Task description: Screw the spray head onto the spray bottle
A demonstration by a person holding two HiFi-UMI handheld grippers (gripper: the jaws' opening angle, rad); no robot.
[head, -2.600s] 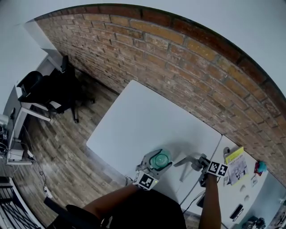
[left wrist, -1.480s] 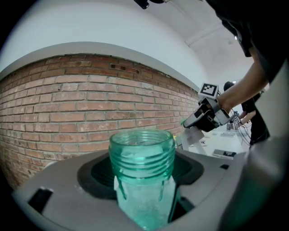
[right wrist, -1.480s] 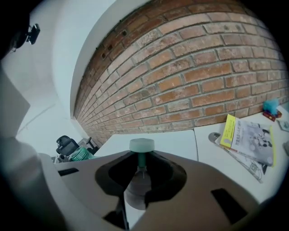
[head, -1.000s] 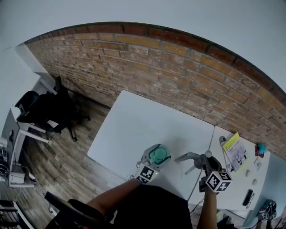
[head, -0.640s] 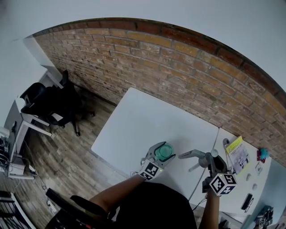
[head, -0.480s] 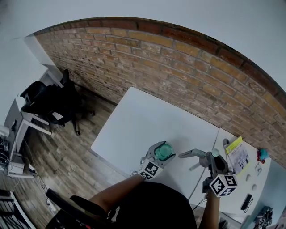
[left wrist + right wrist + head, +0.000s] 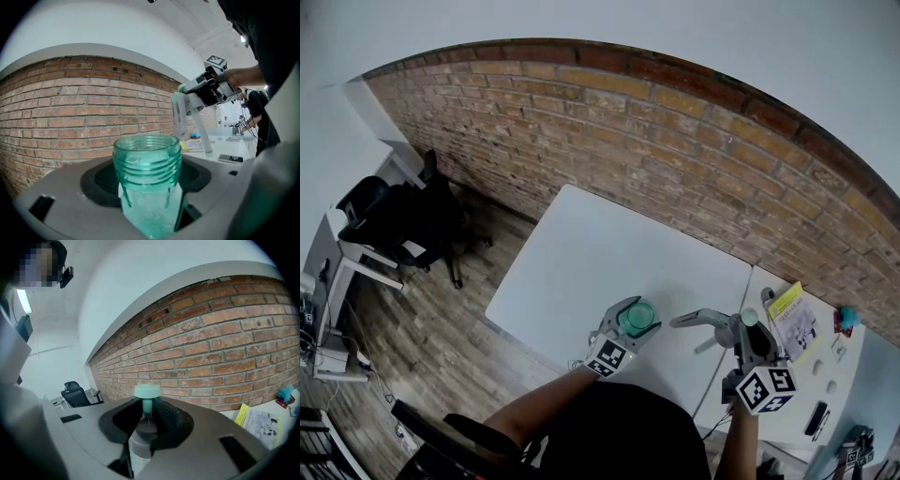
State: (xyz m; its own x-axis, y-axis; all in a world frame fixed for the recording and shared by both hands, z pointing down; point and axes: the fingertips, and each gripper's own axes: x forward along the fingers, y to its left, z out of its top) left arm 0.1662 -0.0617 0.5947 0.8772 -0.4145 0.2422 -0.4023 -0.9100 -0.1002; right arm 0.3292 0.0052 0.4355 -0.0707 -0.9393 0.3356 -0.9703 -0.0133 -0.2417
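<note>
A translucent green spray bottle [image 7: 637,317] stands upright near the white table's front edge, and my left gripper [image 7: 628,326] is shut on its body. In the left gripper view its open threaded neck [image 7: 146,157] rises above the jaws. To the right, my right gripper [image 7: 737,330] is shut on the grey spray head [image 7: 701,320], held in the air apart from the bottle, nozzle towards it and dip tube [image 7: 705,345] hanging down. In the right gripper view the head's teal top [image 7: 147,391] sticks up between the jaws of the right gripper [image 7: 147,420].
The white table [image 7: 600,244] runs back to a brick wall [image 7: 675,141]. A second table on the right carries a yellow booklet [image 7: 792,314], a dark phone [image 7: 817,417] and a small teal object [image 7: 847,317]. A black office chair [image 7: 389,211] stands on the wood floor at left.
My right gripper has risen with the spray head, lifting the dip tube higher off the table. The left gripper and bottle have stayed where they were.
</note>
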